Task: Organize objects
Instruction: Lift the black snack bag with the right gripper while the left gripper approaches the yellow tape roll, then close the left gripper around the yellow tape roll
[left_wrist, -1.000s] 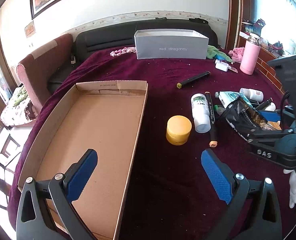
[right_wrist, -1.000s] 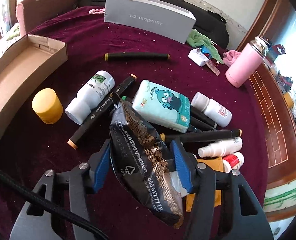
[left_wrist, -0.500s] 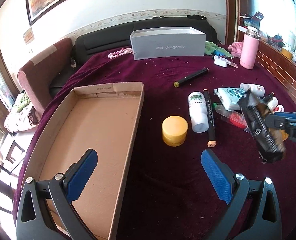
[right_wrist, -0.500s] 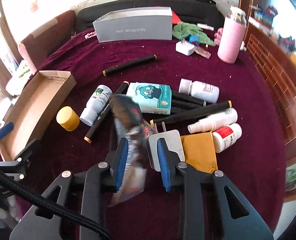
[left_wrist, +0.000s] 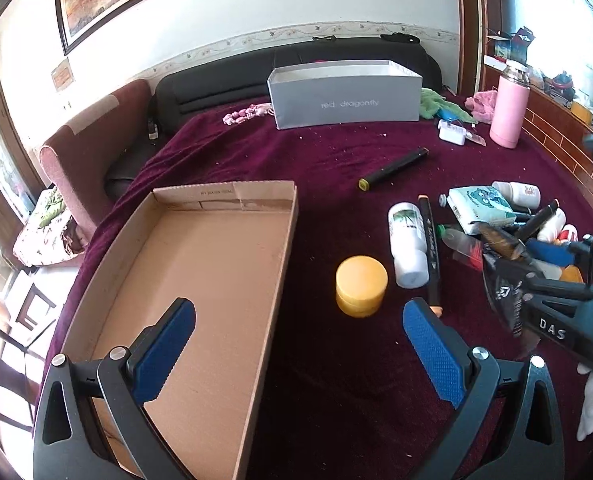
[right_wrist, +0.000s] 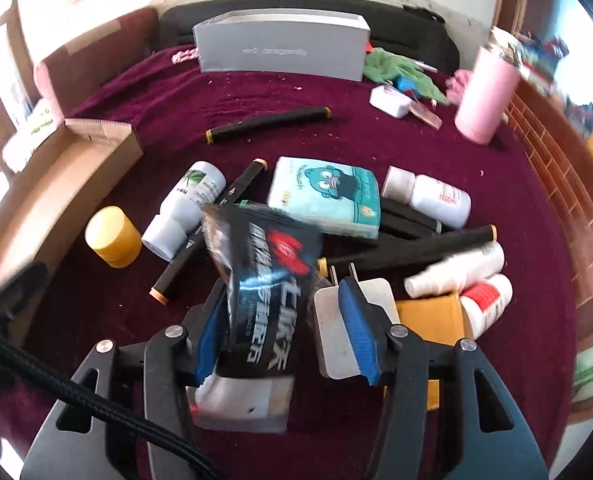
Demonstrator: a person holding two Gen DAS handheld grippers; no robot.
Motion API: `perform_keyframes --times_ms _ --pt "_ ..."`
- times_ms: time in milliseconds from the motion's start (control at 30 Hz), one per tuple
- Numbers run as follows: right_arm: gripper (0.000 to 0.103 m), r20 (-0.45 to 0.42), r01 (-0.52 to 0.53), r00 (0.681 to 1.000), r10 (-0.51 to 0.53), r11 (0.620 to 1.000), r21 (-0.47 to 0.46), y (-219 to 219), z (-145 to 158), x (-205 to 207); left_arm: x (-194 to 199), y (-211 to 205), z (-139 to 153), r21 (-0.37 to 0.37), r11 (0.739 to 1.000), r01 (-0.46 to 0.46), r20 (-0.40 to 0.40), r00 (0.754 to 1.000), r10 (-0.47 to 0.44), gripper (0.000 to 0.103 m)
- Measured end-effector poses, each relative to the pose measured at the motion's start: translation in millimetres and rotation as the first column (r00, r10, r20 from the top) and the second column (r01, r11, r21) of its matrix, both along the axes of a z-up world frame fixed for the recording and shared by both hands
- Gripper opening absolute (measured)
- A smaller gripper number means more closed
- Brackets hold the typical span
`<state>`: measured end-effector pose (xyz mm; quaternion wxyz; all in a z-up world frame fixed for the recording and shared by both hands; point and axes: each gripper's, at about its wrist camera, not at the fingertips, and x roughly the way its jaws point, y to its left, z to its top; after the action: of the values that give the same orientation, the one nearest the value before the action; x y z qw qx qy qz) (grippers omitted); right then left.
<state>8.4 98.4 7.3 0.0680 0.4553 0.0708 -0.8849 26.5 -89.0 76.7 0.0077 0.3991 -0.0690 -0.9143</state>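
A black foil packet with red and silver print sits between my right gripper's blue pads, which stand partly apart; only the left pad touches it. The same packet shows at the right of the left wrist view. My left gripper is open and empty, low over the near end of the shallow cardboard tray. On the maroon cloth lie a yellow jar, a white bottle, black markers and a teal tissue pack.
A grey box stands at the back, a pink flask at the back right. A white plug adapter, an orange packet and several small white bottles crowd the right side. An armchair stands left.
The right gripper's pads have spread apart and the packet has turned its printed face to the camera, slipping lower. The left gripper has barely moved.
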Motion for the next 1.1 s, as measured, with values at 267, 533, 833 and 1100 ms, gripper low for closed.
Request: perform_keyframes --times_ms 267,533,833,1100 --pt "0.016 0.019 0.038 0.999 -0.035 0.982 -0.187 23 6 10 -20 21 -2 -0.063 0.995 0.074 -0.016 0.997 -0.076 0.101" --pt "0.016 0.035 0.046 0.999 -0.036 0.930 -0.365 44 0 14 -48 40 -36 -0.098 0.989 0.110 0.084 0.991 -0.102 0.101" --pt "0.016 0.033 0.041 0.999 -0.031 0.925 -0.377 44 -2 14 -53 19 -42 -0.085 0.995 0.050 0.062 0.997 -0.045 0.037" --pt "0.016 0.020 0.067 0.998 -0.064 0.921 -0.384 49 8 19 -39 -12 -23 0.089 0.994 0.065 0.027 0.997 -0.068 0.000"
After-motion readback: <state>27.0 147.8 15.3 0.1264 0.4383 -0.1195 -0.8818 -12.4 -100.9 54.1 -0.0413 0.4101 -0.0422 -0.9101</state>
